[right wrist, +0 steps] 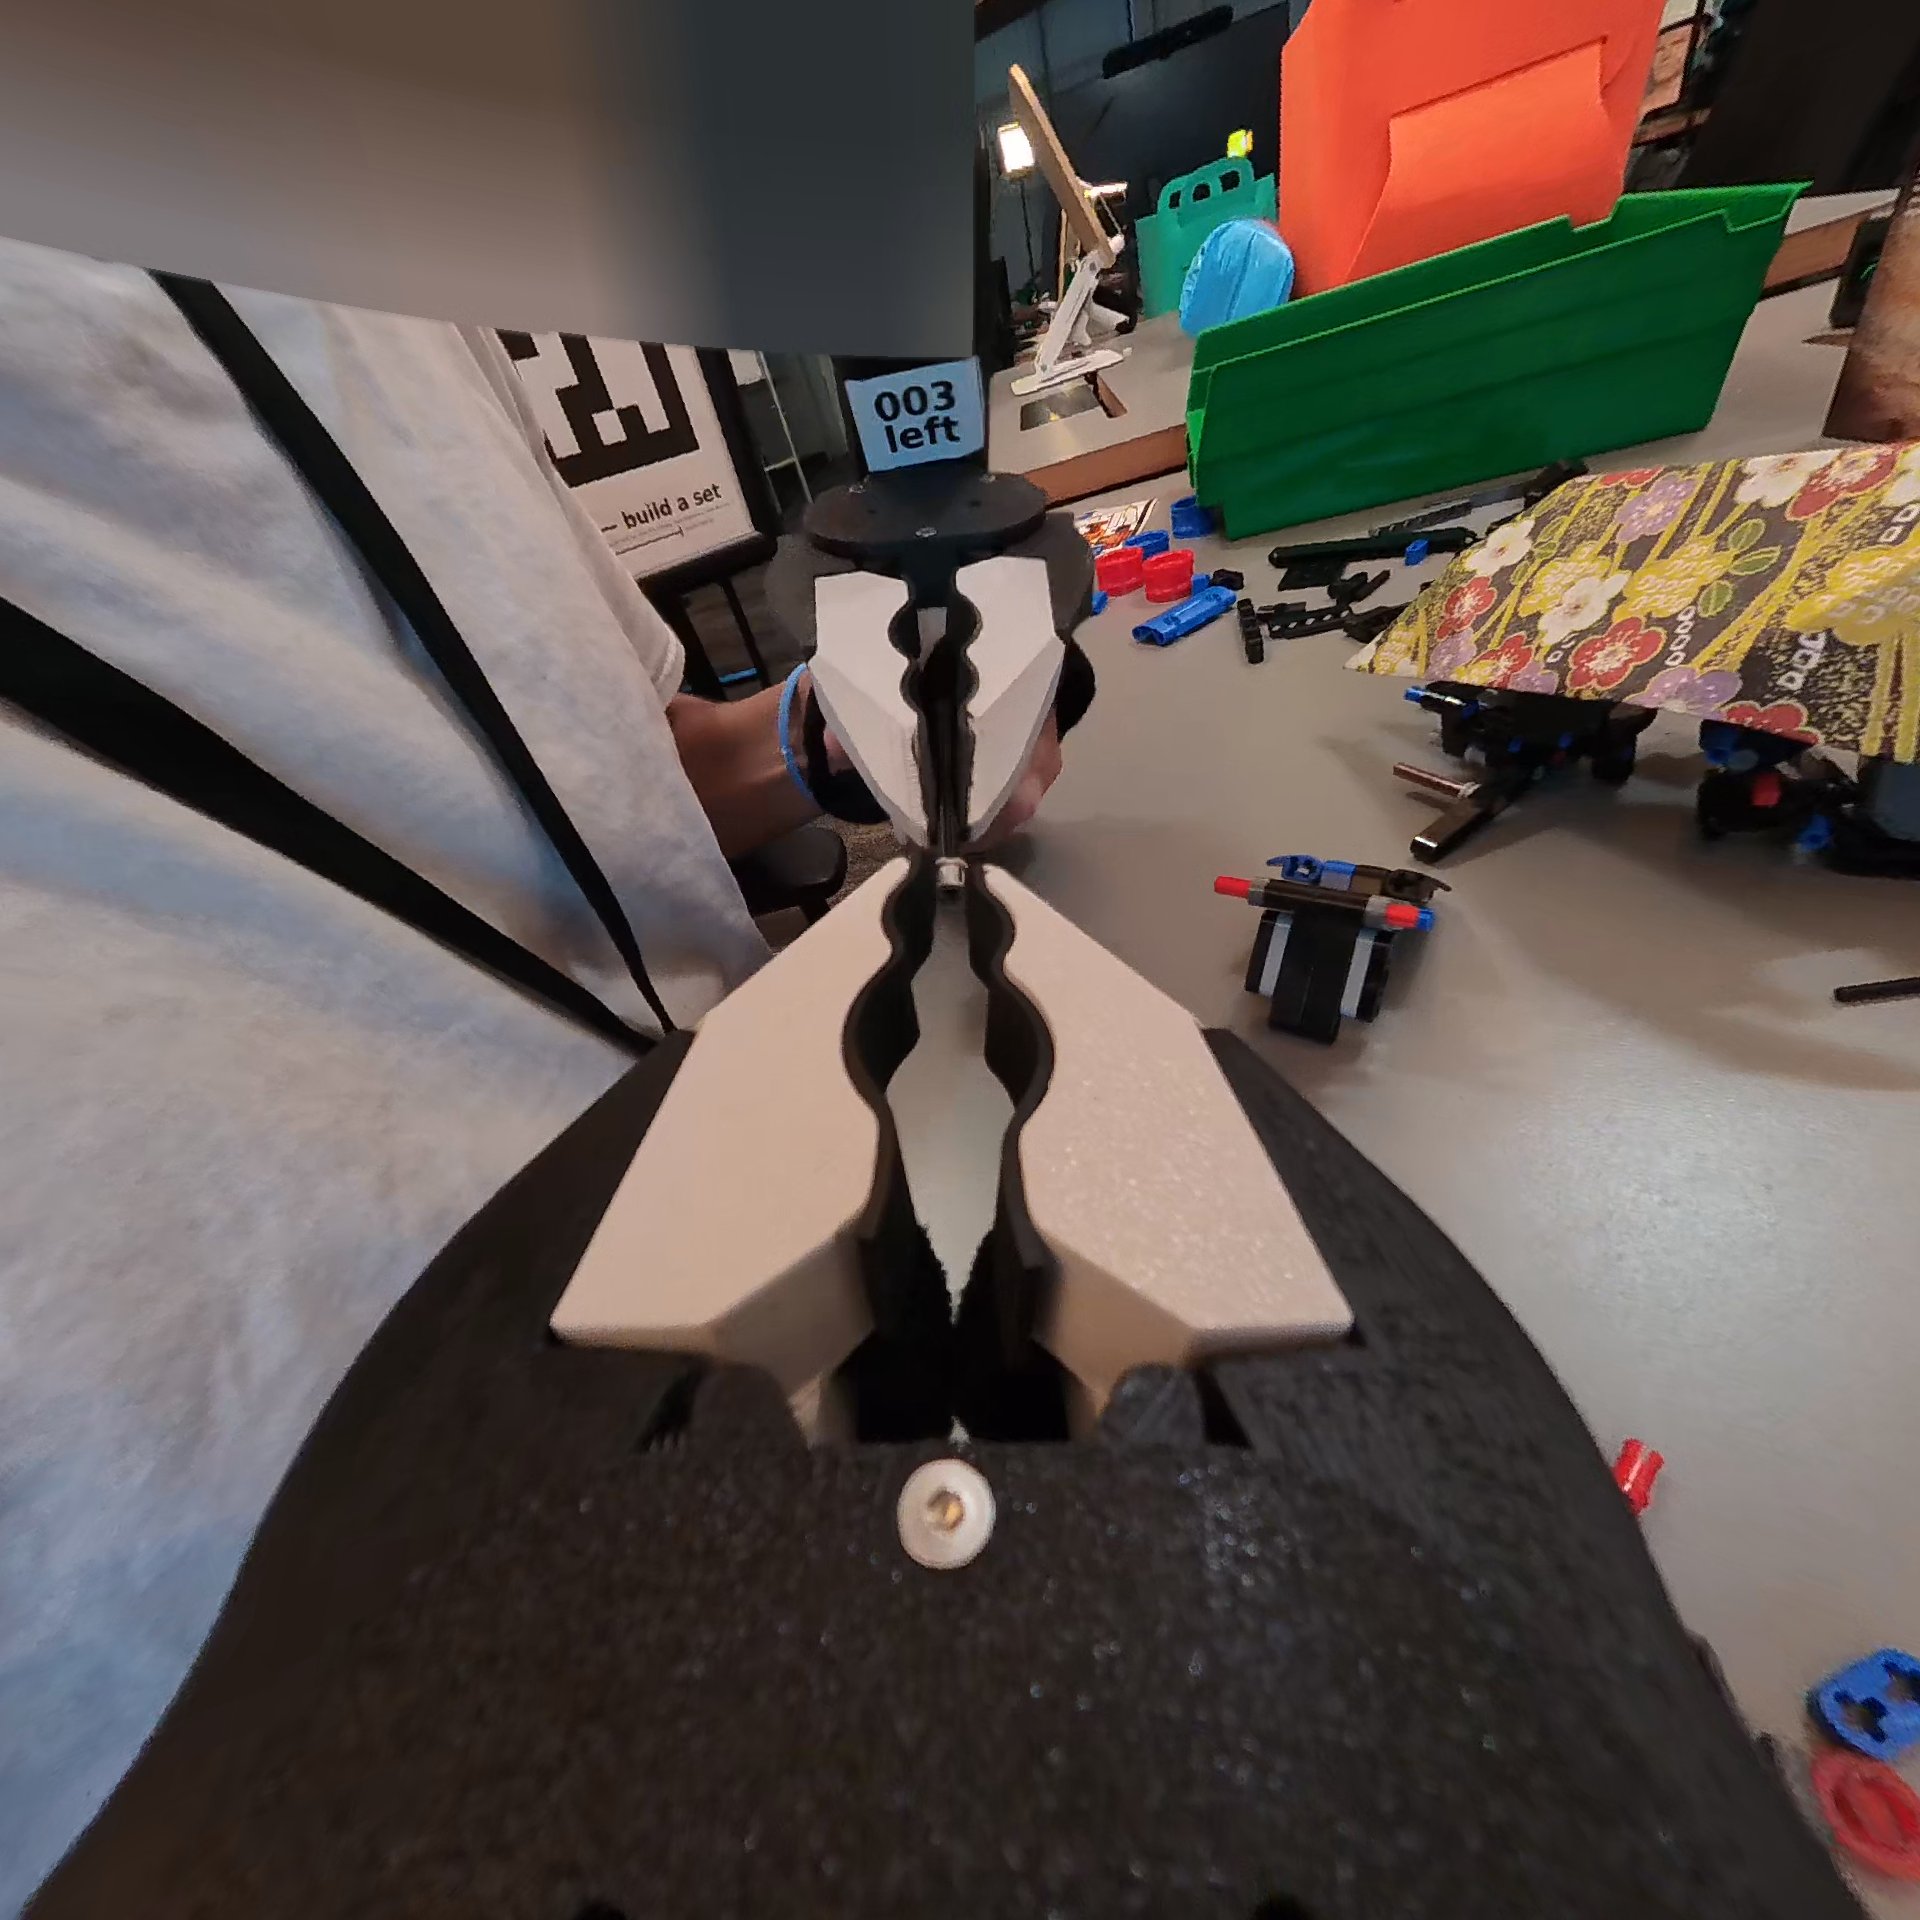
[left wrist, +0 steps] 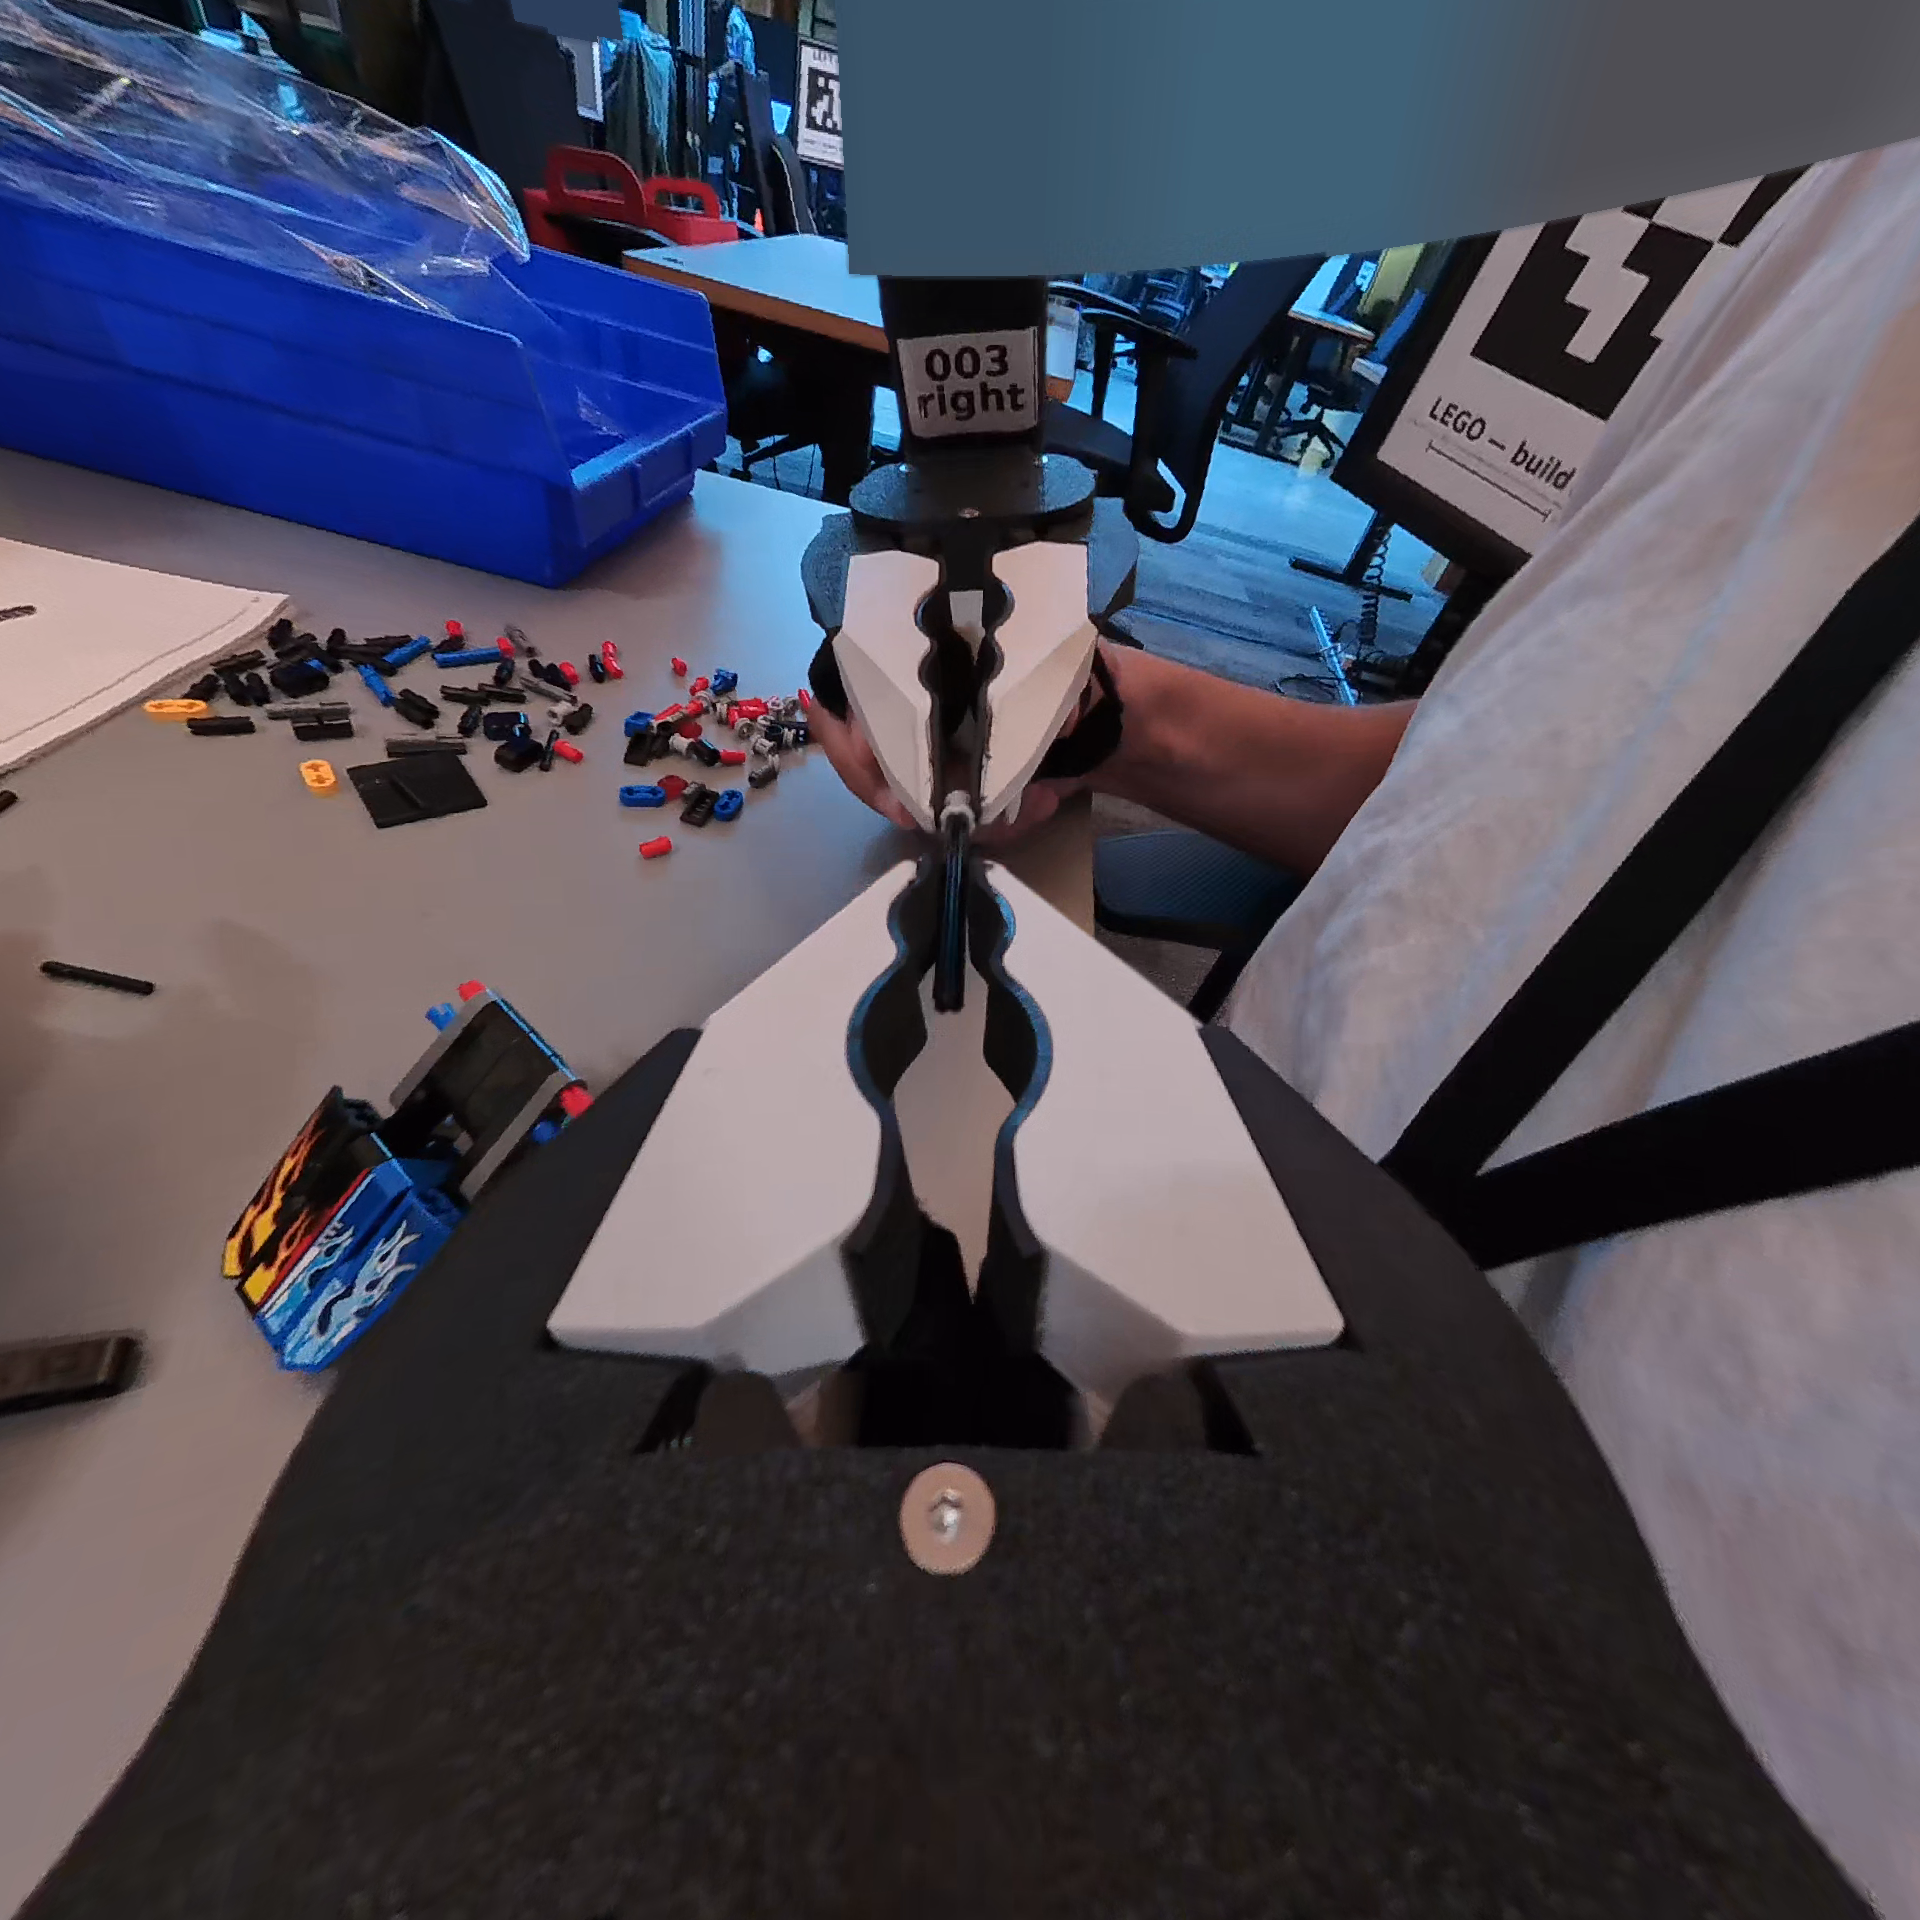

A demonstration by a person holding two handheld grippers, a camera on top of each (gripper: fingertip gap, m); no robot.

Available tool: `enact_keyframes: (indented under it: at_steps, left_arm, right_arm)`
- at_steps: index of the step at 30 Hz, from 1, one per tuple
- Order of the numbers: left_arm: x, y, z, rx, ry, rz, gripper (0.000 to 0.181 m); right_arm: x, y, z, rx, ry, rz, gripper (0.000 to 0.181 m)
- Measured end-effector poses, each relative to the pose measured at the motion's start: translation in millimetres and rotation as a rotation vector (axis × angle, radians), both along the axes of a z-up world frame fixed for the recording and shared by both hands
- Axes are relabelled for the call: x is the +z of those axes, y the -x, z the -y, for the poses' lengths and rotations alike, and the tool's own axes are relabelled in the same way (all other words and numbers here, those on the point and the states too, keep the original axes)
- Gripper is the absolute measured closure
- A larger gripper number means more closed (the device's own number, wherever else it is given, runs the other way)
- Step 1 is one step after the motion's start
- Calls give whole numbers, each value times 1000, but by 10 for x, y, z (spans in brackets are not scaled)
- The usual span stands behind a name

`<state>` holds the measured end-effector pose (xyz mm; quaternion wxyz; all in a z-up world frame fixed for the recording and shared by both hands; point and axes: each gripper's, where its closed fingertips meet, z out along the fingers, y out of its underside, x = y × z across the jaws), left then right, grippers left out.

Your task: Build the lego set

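Lego pieces (left wrist: 499,707) lie scattered on the worktop (left wrist: 623,935) at ten o'clock; at centre, left tool (left wrist: 948,883) pinches a black axle (left wrist: 948,935), meeting right tool (left wrist: 956,816), clamped on a grey bush (left wrist: 958,805).

Blue bin (left wrist: 343,343) is glossy plastic with crinkly clear film (left wrist: 260,177) on top; the table (left wrist: 644,935) beside it looks smooth and matt (gripper bodies: grainy black plastic).
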<state>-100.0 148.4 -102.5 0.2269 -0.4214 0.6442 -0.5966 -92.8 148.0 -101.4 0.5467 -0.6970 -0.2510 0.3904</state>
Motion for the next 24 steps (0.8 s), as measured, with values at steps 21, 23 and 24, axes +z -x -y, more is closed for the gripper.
enact_keyframes:
  at_steps: [21, 23, 24]
  left_arm:
    - [-85, 14, -19, 12, -154, 43, 181]
    - [-88, 36, -42, 25, -123, 33, 181]
    - [-59, 40, -57, 36, -105, 44, 181]
  right_arm:
    - [-130, 91, -6, 5, 51, 83, 179]
    - [-166, -1, -7, -30, 57, 114, 179]
    - [-184, -18, -6, -34, 61, 126, 179]
